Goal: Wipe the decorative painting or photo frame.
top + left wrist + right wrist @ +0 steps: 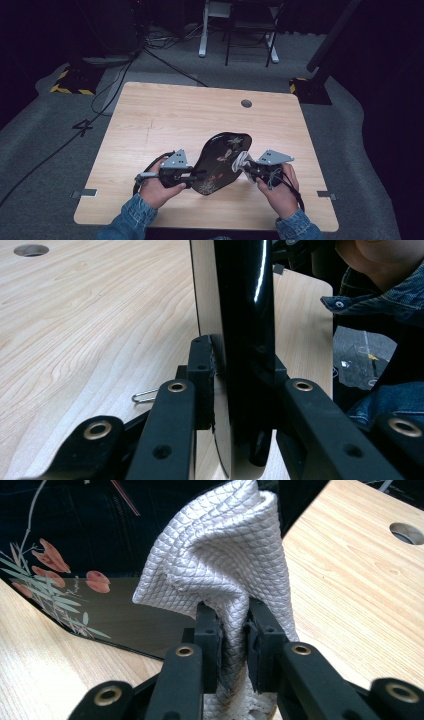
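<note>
Dim overall, brightest on the wooden table — surroundings beyond it nearly black. Sharp white glare streak down the black tray edge above the table. Soft, slightly blurred close foreground — faint shadows only.

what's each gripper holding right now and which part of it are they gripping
The left gripper clamps the black tray by its near edge, holding it tilted. The right gripper pinches a bunched fold near the bottom of the white cloth.

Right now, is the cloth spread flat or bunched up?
Bunched up. The cloth is crumpled into folds, pinched between the right hand-held gripper's jaws.
</note>
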